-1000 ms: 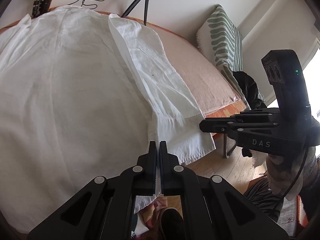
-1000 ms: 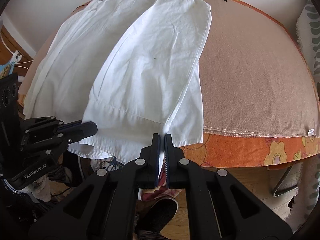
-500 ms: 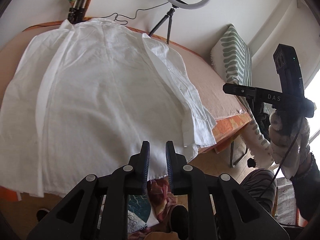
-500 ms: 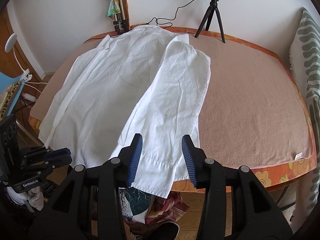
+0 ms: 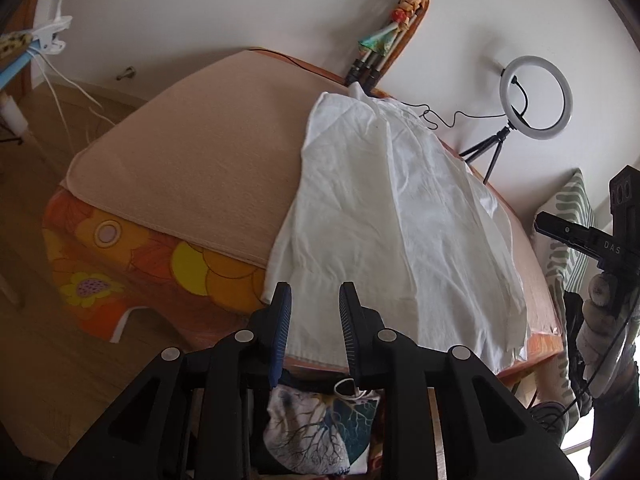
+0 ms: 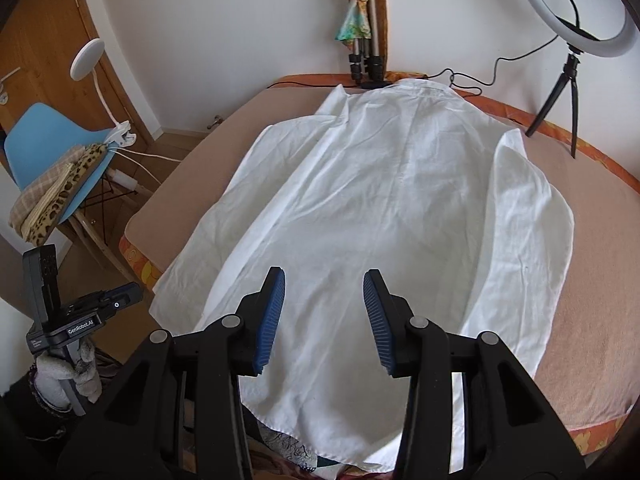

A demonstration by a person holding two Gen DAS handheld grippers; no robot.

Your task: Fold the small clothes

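Note:
A white shirt (image 6: 380,208) lies flat, back up, on the beige-covered table (image 6: 592,280), collar at the far end and hem hanging over the near edge. One sleeve (image 6: 528,220) is folded lengthwise along its right side. My right gripper (image 6: 323,280) hovers open above the lower middle of the shirt, with nothing held. My left gripper (image 5: 314,300) is off the table's near edge by the shirt's (image 5: 400,220) left hem. Its jaws are opening and grip nothing. Each gripper shows at the edge of the other's view: the right gripper (image 5: 568,232) and the left gripper (image 6: 120,300).
A ring light (image 6: 576,8) on a small tripod stands at the far right of the table, its cable trailing near the collar. Folded tripod legs (image 6: 366,40) lean on the wall. A blue chair (image 6: 52,140) with folded cloths stands left. A striped cushion (image 5: 568,220) is right.
Both grippers were shut on thin white cloth at the shirt's near edge and have let go and opened. The left swung away to the left; the right rose and shifted over the shirt's middle.

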